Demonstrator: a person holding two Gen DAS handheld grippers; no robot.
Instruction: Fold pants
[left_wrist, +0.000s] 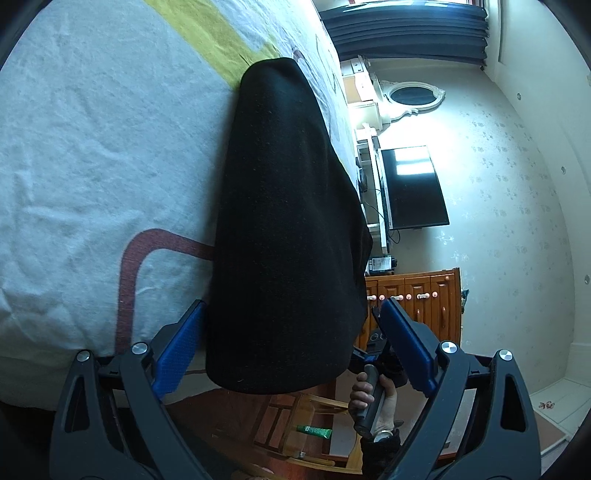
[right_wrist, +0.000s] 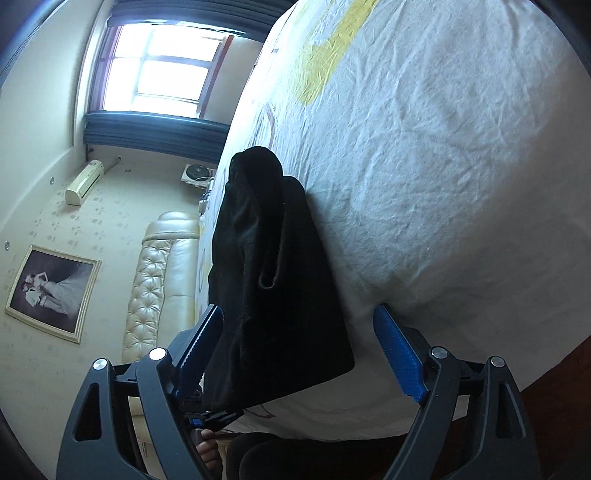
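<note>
Your left tongs (left_wrist: 293, 345) stand spread, the black pants (left_wrist: 288, 229) lying between the blue ribbed pads (left_wrist: 177, 354) with no pad pressing them. Folded into a long, tapering slab of matte, faintly fuzzy cloth, the pants rest on the bed (left_wrist: 81, 155), whose crumpled pale sheet carries yellow and brown printed shapes. Only this view shows your right hand (left_wrist: 369, 397) on its grip, a dark television (left_wrist: 413, 184) and a wooden cabinet (left_wrist: 413, 295). Your right tongs (right_wrist: 299, 350) are likewise spread, gripping nothing; here the pants (right_wrist: 266, 280) reveal layered folds and a hem loop. This view alone shows the window (right_wrist: 162, 66), tufted headboard (right_wrist: 151, 280) and framed picture (right_wrist: 53, 291).
</note>
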